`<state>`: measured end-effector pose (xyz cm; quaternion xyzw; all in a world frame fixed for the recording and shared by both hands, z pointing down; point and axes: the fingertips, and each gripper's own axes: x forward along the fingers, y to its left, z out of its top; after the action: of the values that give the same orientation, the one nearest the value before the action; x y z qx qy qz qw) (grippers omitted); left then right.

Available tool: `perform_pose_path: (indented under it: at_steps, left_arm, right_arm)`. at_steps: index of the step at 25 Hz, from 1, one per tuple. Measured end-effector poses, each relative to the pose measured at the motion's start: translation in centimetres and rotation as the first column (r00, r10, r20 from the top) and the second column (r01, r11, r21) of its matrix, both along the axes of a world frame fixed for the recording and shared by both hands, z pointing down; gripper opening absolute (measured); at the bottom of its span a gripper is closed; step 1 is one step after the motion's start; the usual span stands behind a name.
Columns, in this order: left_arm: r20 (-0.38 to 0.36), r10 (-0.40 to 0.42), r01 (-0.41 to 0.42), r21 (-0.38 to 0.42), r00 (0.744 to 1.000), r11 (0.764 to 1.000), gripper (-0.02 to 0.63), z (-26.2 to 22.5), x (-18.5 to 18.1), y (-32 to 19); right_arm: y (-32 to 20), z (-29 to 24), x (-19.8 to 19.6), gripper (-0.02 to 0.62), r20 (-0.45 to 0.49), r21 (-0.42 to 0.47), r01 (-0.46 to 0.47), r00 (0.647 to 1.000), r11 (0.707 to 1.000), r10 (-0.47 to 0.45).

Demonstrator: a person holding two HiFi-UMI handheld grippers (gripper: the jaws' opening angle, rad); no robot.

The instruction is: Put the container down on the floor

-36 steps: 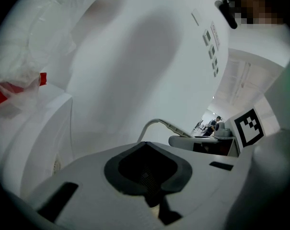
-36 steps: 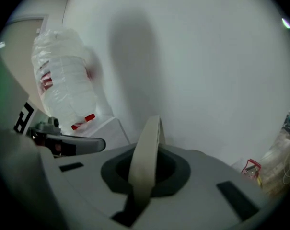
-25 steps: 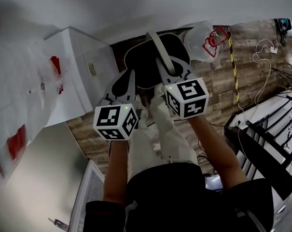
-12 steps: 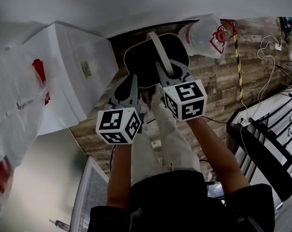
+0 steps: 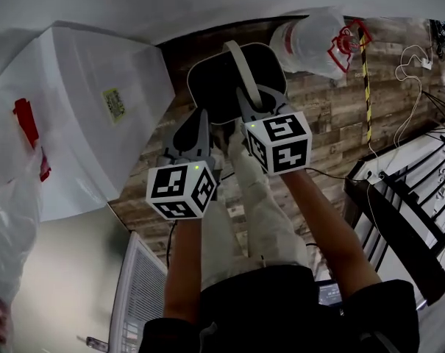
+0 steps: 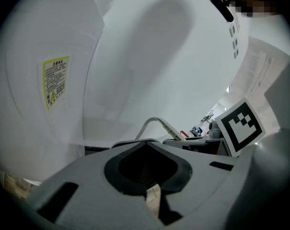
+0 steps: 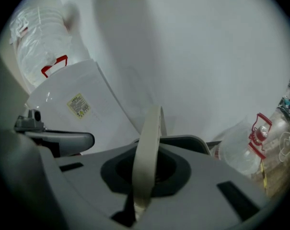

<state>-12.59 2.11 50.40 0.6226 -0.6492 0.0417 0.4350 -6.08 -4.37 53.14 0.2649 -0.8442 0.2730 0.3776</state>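
Note:
The container (image 5: 233, 87) is a dark oval bin with a pale strap handle (image 5: 241, 68). It sits just ahead of both grippers, over the wood floor (image 5: 332, 123) by the white wall. My right gripper (image 5: 253, 103) is shut on that handle (image 7: 149, 147), which runs up between its jaws in the right gripper view, with the container's rim (image 7: 192, 141) behind. My left gripper (image 5: 200, 122) is beside it on the left, jaws together with nothing held (image 6: 152, 198). The handle (image 6: 156, 124) arches just beyond it. I cannot tell whether the container touches the floor.
A white box-like appliance (image 5: 82, 109) with a yellow label stands left of the container. A clear plastic bag with red print (image 5: 318, 43) lies to its right. A black rack (image 5: 406, 226) and cables fill the right side. A white bag (image 5: 9, 197) hangs at far left.
The white appliance and the bag at left have slid left and down in the view. Both grippers and the container kept nearly the same place, the right one still on the handle.

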Motion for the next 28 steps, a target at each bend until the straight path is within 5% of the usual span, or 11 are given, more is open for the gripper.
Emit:
perform_pose_path:
  at_steps: [28]
  left_arm:
    - [-0.056,0.060,-0.070,-0.199,0.997,0.977,0.017,13.8,2.9,1.6]
  right_arm:
    - [2.1,13.1,2.4,0.031,-0.138,-0.147,0.006,0.990,0.989,-0.027]
